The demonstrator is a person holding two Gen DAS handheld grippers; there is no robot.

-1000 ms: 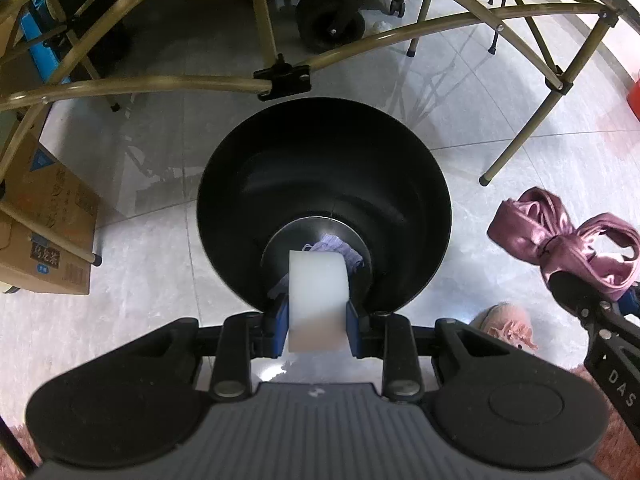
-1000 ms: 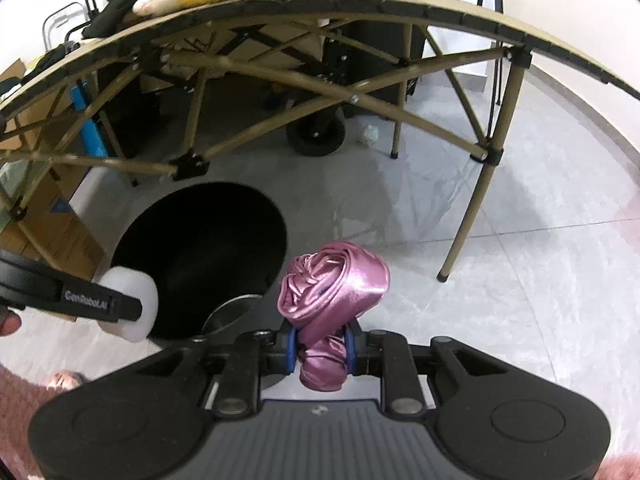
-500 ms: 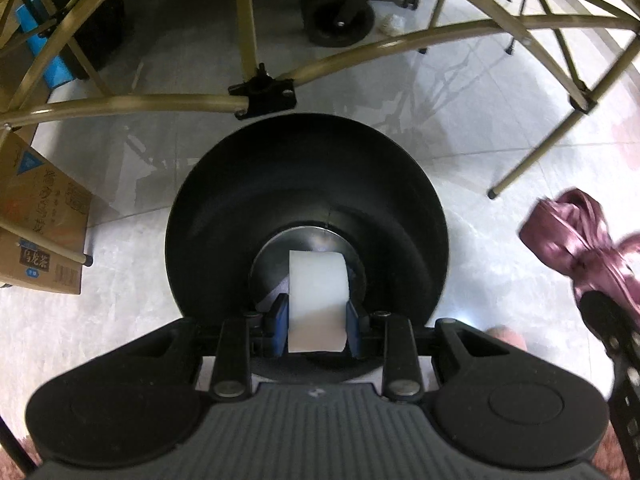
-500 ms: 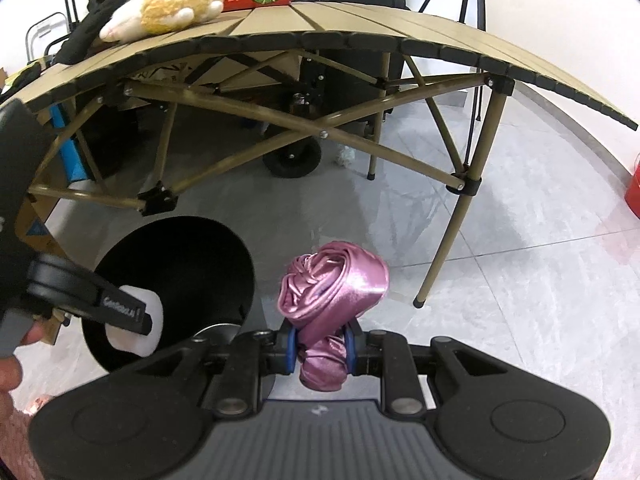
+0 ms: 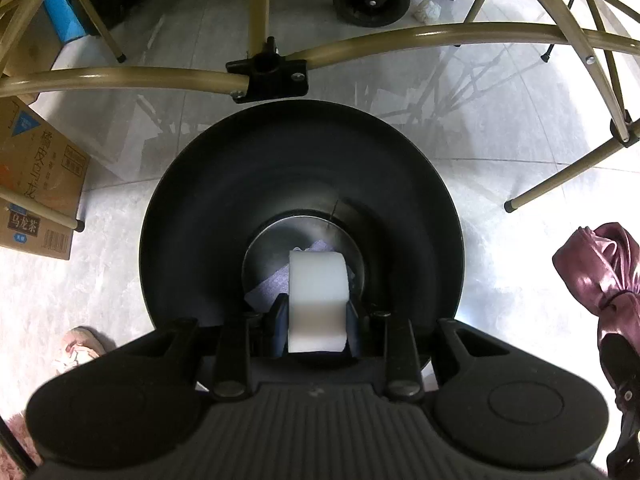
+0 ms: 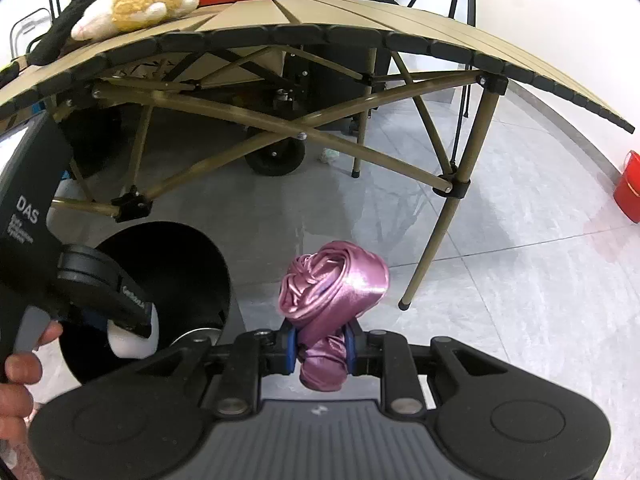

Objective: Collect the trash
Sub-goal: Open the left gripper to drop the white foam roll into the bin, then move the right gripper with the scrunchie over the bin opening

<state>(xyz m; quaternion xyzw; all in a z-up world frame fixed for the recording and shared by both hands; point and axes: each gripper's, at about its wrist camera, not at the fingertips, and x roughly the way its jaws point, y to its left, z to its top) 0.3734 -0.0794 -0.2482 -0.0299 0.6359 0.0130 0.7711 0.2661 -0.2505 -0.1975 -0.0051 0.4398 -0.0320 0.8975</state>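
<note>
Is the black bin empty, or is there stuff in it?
Not empty. A purple-grey scrap lies at the bottom of the bin. The white foam is above it, gripped by the left gripper.

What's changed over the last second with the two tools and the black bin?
The left tool has moved in over the black bin, so its white block now hangs above the opening. The right tool has drifted right, away from the bin. Nothing was taken hold of or let go: the left stays clamped on the block, the right on the pink cloth.
</note>
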